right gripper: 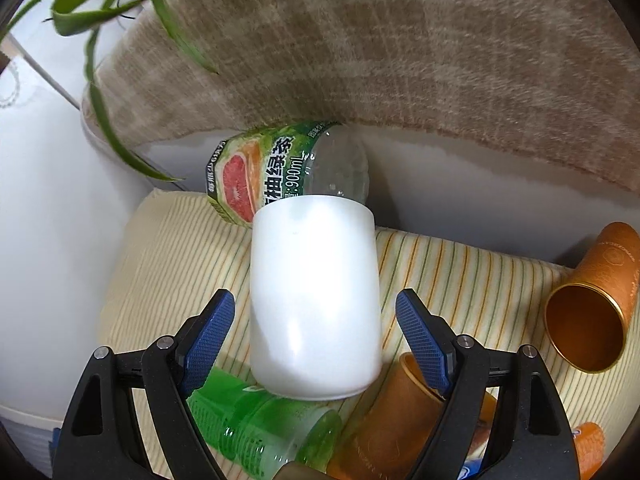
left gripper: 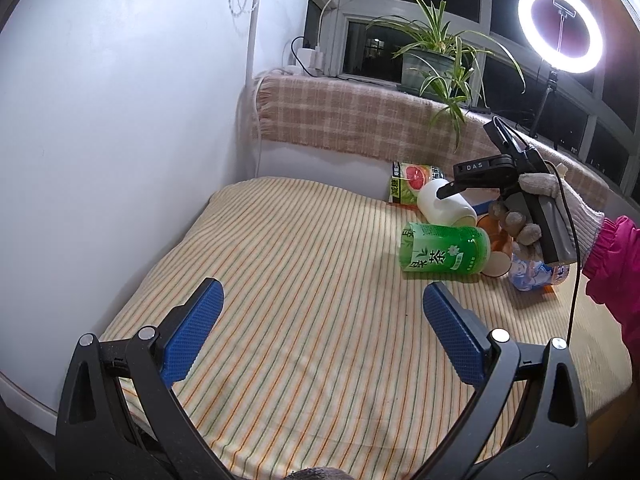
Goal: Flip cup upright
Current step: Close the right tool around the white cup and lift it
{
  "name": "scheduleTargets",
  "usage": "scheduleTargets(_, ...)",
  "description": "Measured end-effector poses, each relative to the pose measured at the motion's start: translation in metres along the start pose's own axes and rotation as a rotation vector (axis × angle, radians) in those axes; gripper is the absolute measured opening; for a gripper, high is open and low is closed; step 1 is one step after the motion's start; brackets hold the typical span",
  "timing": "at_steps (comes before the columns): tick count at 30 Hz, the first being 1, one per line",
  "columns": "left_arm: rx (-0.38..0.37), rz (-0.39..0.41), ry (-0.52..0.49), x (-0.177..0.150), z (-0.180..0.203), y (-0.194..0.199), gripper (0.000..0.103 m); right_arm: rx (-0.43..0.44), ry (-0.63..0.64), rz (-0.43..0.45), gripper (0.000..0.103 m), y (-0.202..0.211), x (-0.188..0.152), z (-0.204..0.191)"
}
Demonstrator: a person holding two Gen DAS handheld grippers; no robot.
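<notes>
Both grippers' jaws gape; white cup (right gripper: 314, 300) lies tipped between right gripper's (right gripper: 315, 322).

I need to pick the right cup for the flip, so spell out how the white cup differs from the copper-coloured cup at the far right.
The white cup is matte, opaque white; the copper cup is shiny metallic orange. The white cup lies between the open fingers of the right gripper; the copper cup lies off to the right, outside them. The copper cup's open mouth faces the right wrist camera, showing its inside; the white cup shows only its outer wall. Both lie tipped over on the striped cloth.
</notes>
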State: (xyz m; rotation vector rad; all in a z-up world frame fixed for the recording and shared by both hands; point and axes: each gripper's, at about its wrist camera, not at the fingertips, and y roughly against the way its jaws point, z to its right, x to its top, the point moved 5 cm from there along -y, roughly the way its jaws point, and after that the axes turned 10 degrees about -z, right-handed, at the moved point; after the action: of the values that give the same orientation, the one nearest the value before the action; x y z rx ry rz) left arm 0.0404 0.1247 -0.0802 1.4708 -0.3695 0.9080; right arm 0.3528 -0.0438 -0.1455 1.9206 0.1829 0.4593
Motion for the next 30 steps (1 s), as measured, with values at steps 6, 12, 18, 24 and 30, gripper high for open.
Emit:
scheduleTargets(6,0.001,-0.012,0.006,0.0,-0.001,-0.004,0.102,0.012,0.001,-0.023,0.082,-0.013,0.002,-0.002)
scheduleTargets(12,0.006,-0.012,0.008,0.0,-0.001,-0.004,0.102,0.021,0.017,-0.032,0.073,-0.024,0.002,-0.012)
scheduleTargets(18,0.003,-0.013,0.007,0.001,0.0,-0.004,0.102,0.04,0.022,-0.015,0.073,-0.024,-0.002,-0.019)
scheduleTargets(24,-0.001,-0.006,0.001,0.0,0.0,-0.001,0.102,0.057,0.017,0.039,0.072,-0.003,-0.003,-0.014)
scheduleTargets(30,0.0,0.003,0.0,-0.001,0.001,0.004,0.102,0.128,-0.023,0.072,0.072,0.017,-0.002,-0.007)
